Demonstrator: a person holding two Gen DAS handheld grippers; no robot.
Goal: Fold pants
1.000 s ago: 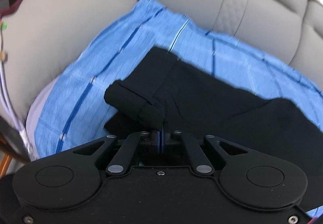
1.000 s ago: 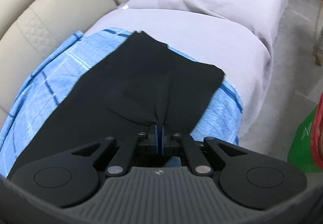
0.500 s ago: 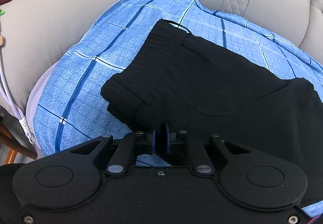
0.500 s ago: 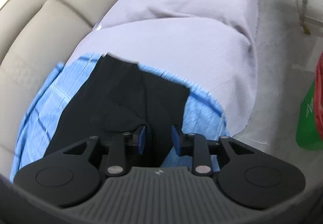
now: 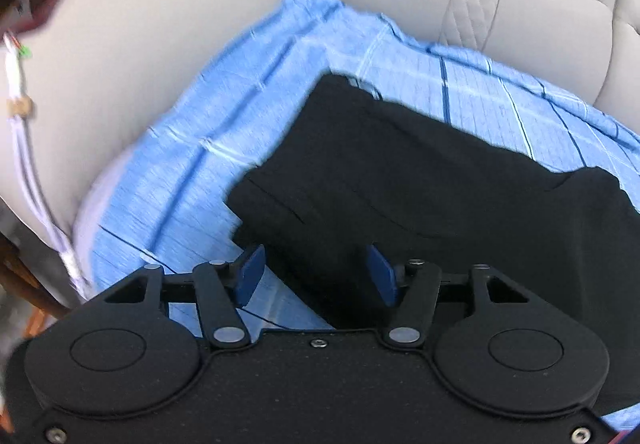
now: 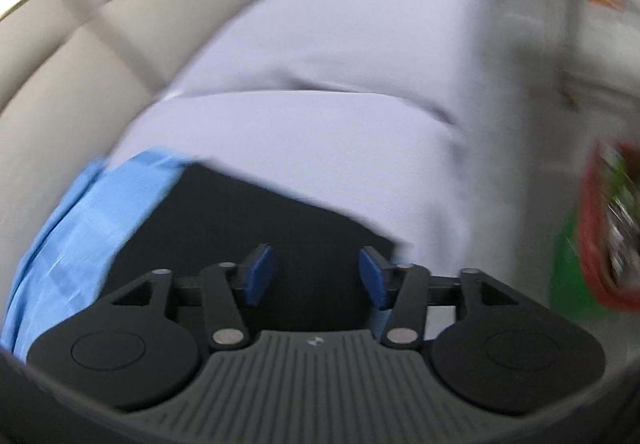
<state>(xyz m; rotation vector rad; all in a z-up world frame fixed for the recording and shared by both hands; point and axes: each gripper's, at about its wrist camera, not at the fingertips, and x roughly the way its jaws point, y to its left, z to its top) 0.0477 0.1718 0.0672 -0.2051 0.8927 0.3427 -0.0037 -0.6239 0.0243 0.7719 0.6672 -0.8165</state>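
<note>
My left gripper (image 5: pixel 316 270) had jaws spread, empty, over the pants (image 5: pixel 440 179), which lay folded on a blue cloth (image 5: pixel 192 179). Only the left view showed the quilted sofa back (image 5: pixel 476 3). My right gripper (image 6: pixel 316 276) was spread too, over the pants' edge (image 6: pixel 260 219); its blurred view alone showed the lilac sheet (image 6: pixel 340 83) and floor clutter.

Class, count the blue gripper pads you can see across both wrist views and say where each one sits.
4. Two on the open left gripper, spread over the black pants; two on the open right gripper, spread over the same garment. None appear hidden.
</note>
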